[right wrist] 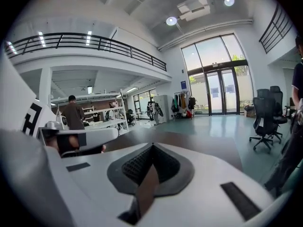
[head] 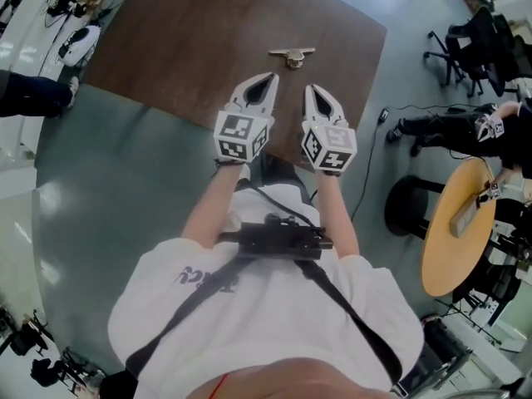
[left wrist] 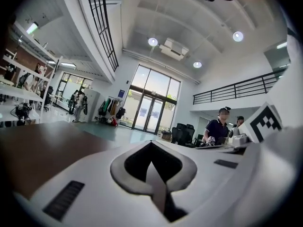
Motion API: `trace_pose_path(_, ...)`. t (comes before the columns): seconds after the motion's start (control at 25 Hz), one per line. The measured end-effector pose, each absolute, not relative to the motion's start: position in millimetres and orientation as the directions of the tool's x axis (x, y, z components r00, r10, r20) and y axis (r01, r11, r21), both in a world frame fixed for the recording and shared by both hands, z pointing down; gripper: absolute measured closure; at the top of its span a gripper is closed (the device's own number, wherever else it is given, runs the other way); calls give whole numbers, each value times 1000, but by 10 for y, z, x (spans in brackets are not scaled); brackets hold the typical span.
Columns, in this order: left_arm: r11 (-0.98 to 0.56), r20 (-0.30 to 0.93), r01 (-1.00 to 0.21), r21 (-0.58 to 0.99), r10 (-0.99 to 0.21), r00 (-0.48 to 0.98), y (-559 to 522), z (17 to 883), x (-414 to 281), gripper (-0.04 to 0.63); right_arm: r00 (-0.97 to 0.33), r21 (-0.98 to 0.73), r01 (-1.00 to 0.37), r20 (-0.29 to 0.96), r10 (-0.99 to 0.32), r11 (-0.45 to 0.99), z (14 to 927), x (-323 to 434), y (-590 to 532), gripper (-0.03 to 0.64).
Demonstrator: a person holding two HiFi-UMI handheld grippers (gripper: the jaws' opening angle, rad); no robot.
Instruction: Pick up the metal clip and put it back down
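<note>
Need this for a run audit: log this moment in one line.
small metal clip: lying on dark brown table, untouched | left gripper: jaws shut, empty | right gripper: jaws shut, empty

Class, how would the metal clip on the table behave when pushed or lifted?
The metal clip looks small and thin, so probably stiff and light. It lies flat on the table, so a push would likely slide it, not roll it.
</note>
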State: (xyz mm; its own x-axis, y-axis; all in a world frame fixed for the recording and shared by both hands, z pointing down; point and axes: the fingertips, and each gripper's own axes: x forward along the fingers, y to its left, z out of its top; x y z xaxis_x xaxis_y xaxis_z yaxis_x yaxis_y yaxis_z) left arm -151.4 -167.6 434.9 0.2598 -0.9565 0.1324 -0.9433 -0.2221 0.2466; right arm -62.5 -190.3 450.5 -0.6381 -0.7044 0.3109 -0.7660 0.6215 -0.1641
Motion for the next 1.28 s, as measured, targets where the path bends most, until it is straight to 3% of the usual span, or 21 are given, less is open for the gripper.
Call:
trace_pose_path(0.6,-143,329,-957,253,-917,224,-2290,5343,-1578,591,-632,-213,-754,494,-597,622,5476,-792,-2521,612)
trace_pose_path(1.28,-70,440,-958,279,-877,193,-2858,6254,-1814,591,-577,-237,-769,658,-484,593,6683,-870,-3164,611)
